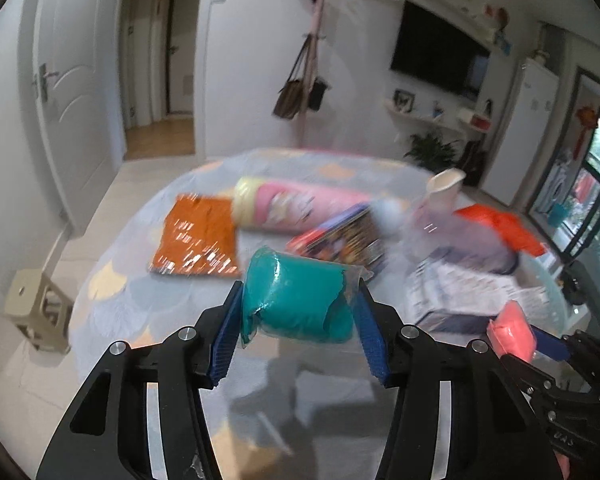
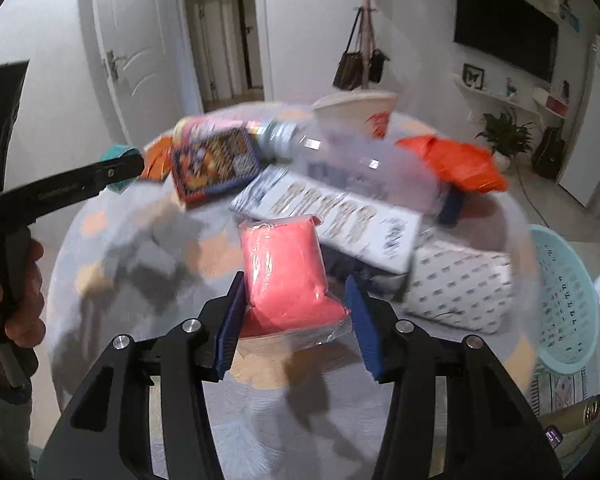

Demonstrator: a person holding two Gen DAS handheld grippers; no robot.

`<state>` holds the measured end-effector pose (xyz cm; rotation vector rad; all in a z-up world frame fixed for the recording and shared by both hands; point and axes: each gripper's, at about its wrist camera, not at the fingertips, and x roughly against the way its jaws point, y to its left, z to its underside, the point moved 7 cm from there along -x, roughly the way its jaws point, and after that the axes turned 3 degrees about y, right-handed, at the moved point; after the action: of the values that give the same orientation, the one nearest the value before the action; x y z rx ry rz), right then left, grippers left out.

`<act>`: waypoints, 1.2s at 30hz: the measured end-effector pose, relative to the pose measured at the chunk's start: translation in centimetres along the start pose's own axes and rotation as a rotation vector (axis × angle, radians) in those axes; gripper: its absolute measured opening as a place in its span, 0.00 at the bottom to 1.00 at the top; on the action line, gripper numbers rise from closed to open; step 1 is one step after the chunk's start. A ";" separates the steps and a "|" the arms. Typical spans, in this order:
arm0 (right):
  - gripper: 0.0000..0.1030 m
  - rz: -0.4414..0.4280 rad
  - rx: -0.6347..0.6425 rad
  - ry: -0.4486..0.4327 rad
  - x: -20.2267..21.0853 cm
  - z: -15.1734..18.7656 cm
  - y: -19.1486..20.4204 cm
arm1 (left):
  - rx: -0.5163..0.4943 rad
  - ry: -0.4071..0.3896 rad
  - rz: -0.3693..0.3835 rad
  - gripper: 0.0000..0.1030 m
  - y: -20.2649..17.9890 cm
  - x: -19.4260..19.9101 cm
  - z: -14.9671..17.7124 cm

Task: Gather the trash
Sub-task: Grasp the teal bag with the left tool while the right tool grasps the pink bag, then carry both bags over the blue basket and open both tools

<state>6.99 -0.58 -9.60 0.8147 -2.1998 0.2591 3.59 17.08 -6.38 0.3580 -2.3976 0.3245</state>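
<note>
My left gripper (image 1: 298,316) is shut on a teal wrapped packet (image 1: 296,298), held above the round table (image 1: 112,280). My right gripper (image 2: 296,312) is shut on a pink wrapped packet (image 2: 288,276), also above the table; it shows at the right edge of the left wrist view (image 1: 514,334). On the table lie an orange foil packet (image 1: 198,236), a pink tube with a yellow cap (image 1: 292,206), a colourful box (image 2: 214,164), a clear plastic bottle (image 2: 340,152), a paper cup (image 2: 360,114), an orange plastic bag (image 2: 456,164) and a white printed box (image 2: 340,216).
A light teal basket (image 2: 564,300) stands on the floor to the right of the table. A patterned white pack (image 2: 460,284) lies at the table's right edge. A small stool (image 1: 36,308) stands to the left. A coat stand with bags (image 1: 308,92) is behind the table.
</note>
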 end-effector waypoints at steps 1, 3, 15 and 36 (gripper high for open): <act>0.45 0.005 -0.011 -0.015 0.6 -0.3 -0.5 | -0.005 -0.007 0.005 0.50 -0.7 0.1 -0.4; 0.45 0.022 -0.029 -0.042 1.7 -0.6 -1.5 | -0.024 -0.025 0.028 0.50 -2.2 0.4 -1.3; 0.45 0.180 -0.212 -0.179 7.4 -2.5 -11.7 | -0.204 -0.080 0.199 0.50 -15.0 0.9 -4.9; 0.45 0.444 -0.641 -0.055 3.7 3.0 -33.6 | -0.442 0.132 0.431 0.50 -37.3 -10.4 -4.7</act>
<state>24.45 -29.65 -11.34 -0.0192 -2.2898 -0.2559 26.57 -14.34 -4.72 -0.3734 -2.3165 -0.0014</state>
